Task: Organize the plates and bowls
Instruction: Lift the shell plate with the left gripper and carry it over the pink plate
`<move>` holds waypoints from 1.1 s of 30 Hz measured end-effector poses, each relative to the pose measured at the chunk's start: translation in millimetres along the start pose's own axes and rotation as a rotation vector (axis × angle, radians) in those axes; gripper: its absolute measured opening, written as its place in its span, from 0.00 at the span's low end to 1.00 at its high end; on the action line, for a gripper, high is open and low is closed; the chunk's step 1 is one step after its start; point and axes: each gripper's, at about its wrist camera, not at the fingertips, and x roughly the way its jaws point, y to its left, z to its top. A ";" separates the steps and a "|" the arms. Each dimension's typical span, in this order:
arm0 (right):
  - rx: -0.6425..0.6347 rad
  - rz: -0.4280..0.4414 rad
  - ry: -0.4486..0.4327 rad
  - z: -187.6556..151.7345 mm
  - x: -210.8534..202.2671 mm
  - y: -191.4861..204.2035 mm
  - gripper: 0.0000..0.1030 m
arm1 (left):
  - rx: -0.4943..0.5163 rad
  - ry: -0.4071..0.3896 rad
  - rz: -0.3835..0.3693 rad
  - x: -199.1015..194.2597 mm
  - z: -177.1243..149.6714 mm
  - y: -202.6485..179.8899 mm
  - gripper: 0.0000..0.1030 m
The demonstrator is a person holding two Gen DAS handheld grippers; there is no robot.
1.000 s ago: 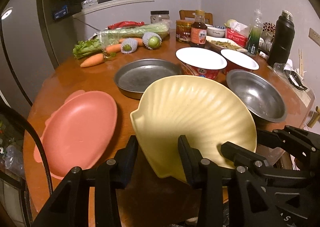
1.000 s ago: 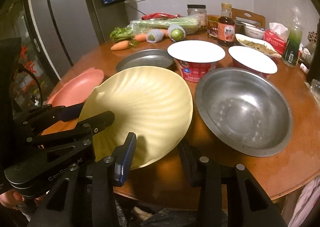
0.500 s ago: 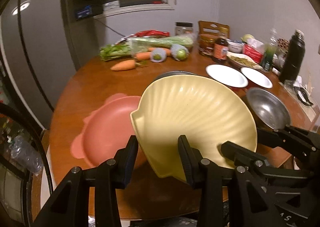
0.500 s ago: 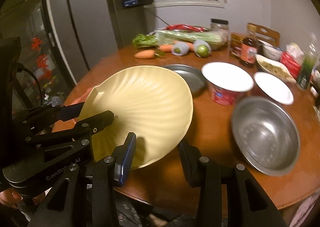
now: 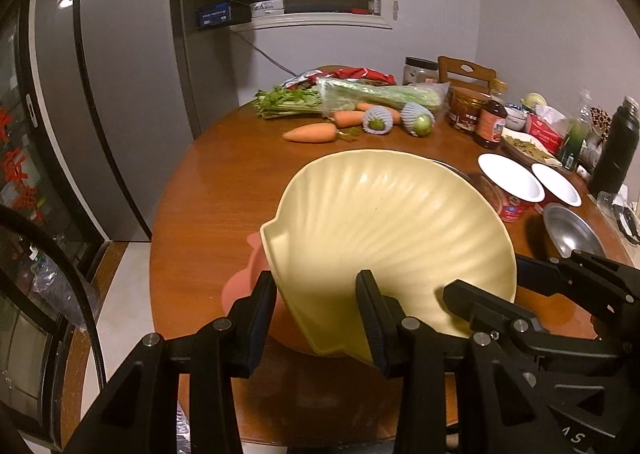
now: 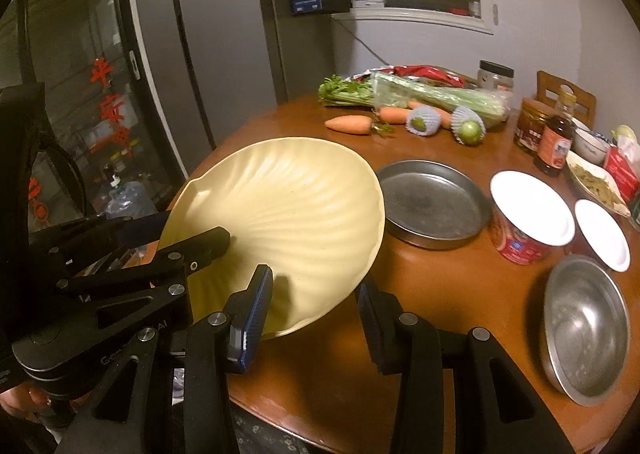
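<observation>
I hold a pale yellow shell-shaped plate (image 5: 384, 230) tilted in the air over the near edge of the round wooden table (image 5: 224, 190). My left gripper (image 5: 314, 280) is shut on its near rim. My right gripper (image 6: 314, 282) is shut on the rim of the same plate (image 6: 288, 210), further right. A pink plate (image 5: 240, 286) lies on the table right under the yellow one, mostly hidden by it. A flat metal pan (image 6: 432, 202) and a metal bowl (image 6: 584, 326) sit on the table to the right.
Two red cups with white lids (image 6: 528, 210) stand between pan and bowl. Carrots (image 5: 312, 133), celery, wrapped fruit, jars, a sauce bottle (image 5: 490, 122) and a black flask (image 5: 612, 146) crowd the far side. A grey fridge (image 5: 120, 94) stands left of the table.
Both grippers carried the yellow plate leftward and slightly up, from beside the metal bowl to above the pink plate. The grips on it did not change.
</observation>
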 end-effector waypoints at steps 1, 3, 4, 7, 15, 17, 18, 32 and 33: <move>-0.004 0.001 0.001 1.3 1.7 1.8 0.43 | -0.001 0.000 0.000 0.7 1.0 2.5 0.41; -0.008 0.003 0.003 5.2 6.0 5.2 0.43 | -0.004 0.002 0.006 3.2 2.8 7.6 0.41; -0.011 0.007 0.003 6.7 8.1 6.7 0.43 | -0.003 0.004 0.009 4.4 3.6 9.4 0.41; -0.008 0.018 0.009 10.4 15.6 10.7 0.43 | 0.001 0.006 0.017 8.5 5.5 16.3 0.41; 0.022 0.038 0.035 11.0 34.2 17.0 0.43 | 0.039 0.044 0.030 28.6 8.4 26.8 0.41; 0.026 0.040 0.048 10.2 38.7 18.2 0.43 | 0.044 0.055 0.030 34.2 8.6 28.8 0.41; 0.031 0.044 0.055 9.6 40.6 18.6 0.43 | 0.046 0.059 0.028 37.4 9.3 29.9 0.41; 0.073 0.052 0.094 6.4 55.8 14.5 0.43 | 0.037 0.081 -0.002 59.3 8.6 34.6 0.41; 0.071 0.051 0.094 6.2 56.3 14.9 0.43 | 0.035 0.083 -0.003 61.1 8.7 35.0 0.41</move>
